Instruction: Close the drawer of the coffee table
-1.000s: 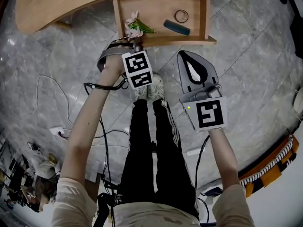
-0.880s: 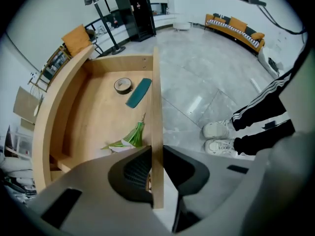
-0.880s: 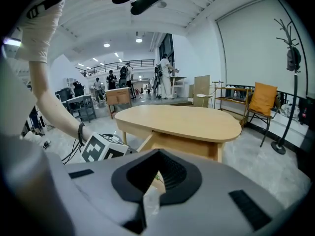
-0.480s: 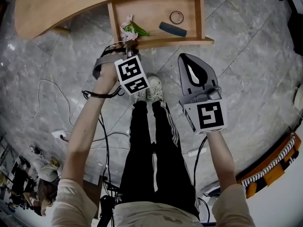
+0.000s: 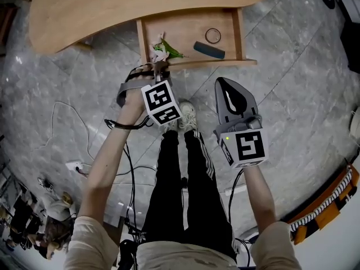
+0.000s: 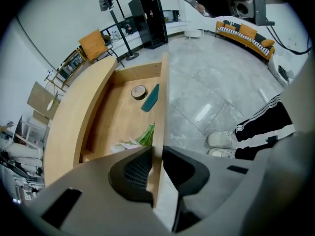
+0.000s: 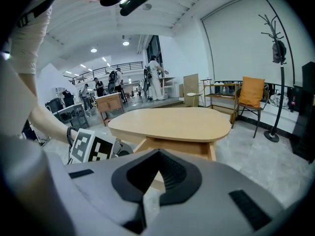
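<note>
The wooden coffee table (image 5: 112, 10) has its drawer (image 5: 185, 32) pulled out toward me. Inside lie a flower with green leaves (image 5: 163, 48), a dark teal bar (image 5: 209, 50) and a ring (image 5: 213, 35). My left gripper (image 5: 160, 65) points steeply down at the left end of the drawer front (image 5: 214, 62). In the left gripper view the left gripper (image 6: 157, 168) straddles that front board (image 6: 160, 107), with both pads against it. My right gripper (image 5: 223, 81) hovers in front of the drawer, shut and empty. In the right gripper view the right gripper (image 7: 143, 196) faces the table (image 7: 172, 122).
My legs and white shoes (image 5: 185, 108) stand just before the drawer on the grey marble floor. Cables (image 5: 62, 122) and a power strip (image 5: 76, 166) lie at the left. An orange sofa (image 5: 326, 201) is at the right. A chair (image 7: 251, 97) and coat stand (image 7: 278, 58) stand beyond the table.
My left gripper stays clamped on the drawer front and its marker cube has tilted a little. The drawer looks about as far out as before. The right gripper has barely moved.
</note>
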